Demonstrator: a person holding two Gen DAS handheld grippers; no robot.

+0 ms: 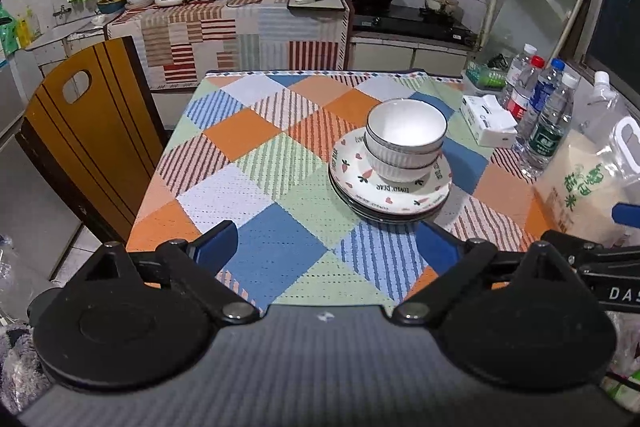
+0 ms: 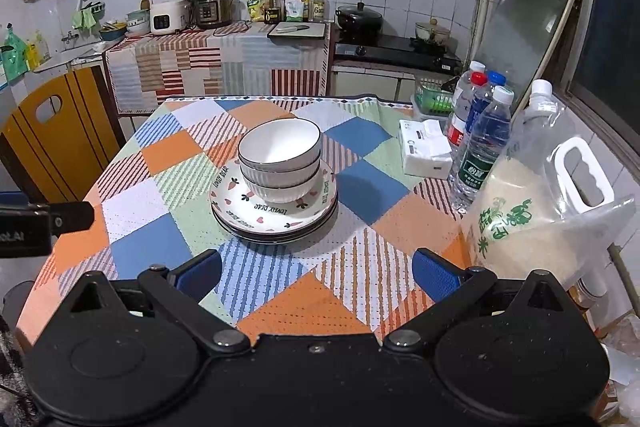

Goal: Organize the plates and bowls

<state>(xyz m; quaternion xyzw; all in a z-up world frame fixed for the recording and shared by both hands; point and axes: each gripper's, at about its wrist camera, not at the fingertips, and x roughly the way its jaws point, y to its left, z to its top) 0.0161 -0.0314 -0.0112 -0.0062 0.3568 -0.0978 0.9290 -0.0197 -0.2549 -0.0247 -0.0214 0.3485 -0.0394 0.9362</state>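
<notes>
Stack of plates (image 2: 274, 215) on the checked tablecloth (image 2: 160, 195), right of the table's middle — several lie one upon another, edges slightly out of line. The top plate (image 1: 390, 183) is white with small carrot and heart motifs and the words "LOVELY BEAR" on its rim; darker rims show beneath. Upright on it, toward its far side, sit nested white ribbed bowls (image 2: 280, 163) with thin dark rims — the uppermost bowl (image 1: 406, 127) is empty.

cloth (image 2: 132, 239) left of stack (image 2: 276, 187): open | right: bottles (image 2: 482, 151) (crowded)
</notes>
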